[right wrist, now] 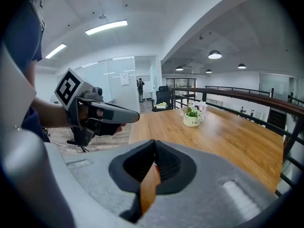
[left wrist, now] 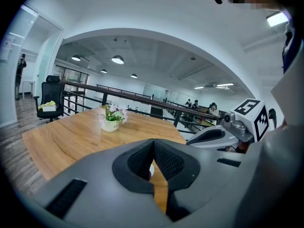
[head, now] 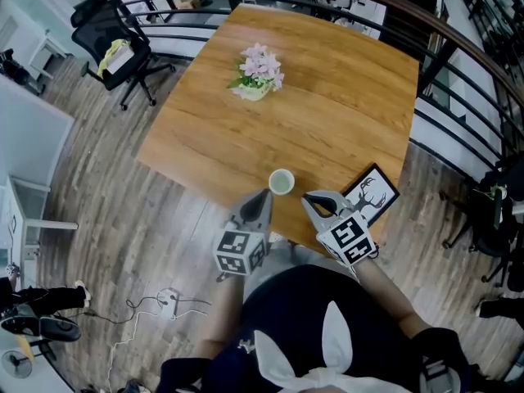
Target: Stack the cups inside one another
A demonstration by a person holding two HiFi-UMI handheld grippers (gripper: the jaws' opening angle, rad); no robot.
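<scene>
A white cup stands upright on the wooden table, close to its near edge; from above I cannot tell whether other cups sit inside it. My left gripper hangs just before the table edge, a little left of the cup, its jaws shut and empty. My right gripper is over the edge just right of the cup, also shut with nothing in it. In the left gripper view a sliver of the cup shows behind the closed jaws.
A small pot of pink flowers stands mid-table. A black-framed deer picture lies at the near right corner. An office chair stands off the far left corner, and a dark railing curves round the far and right sides.
</scene>
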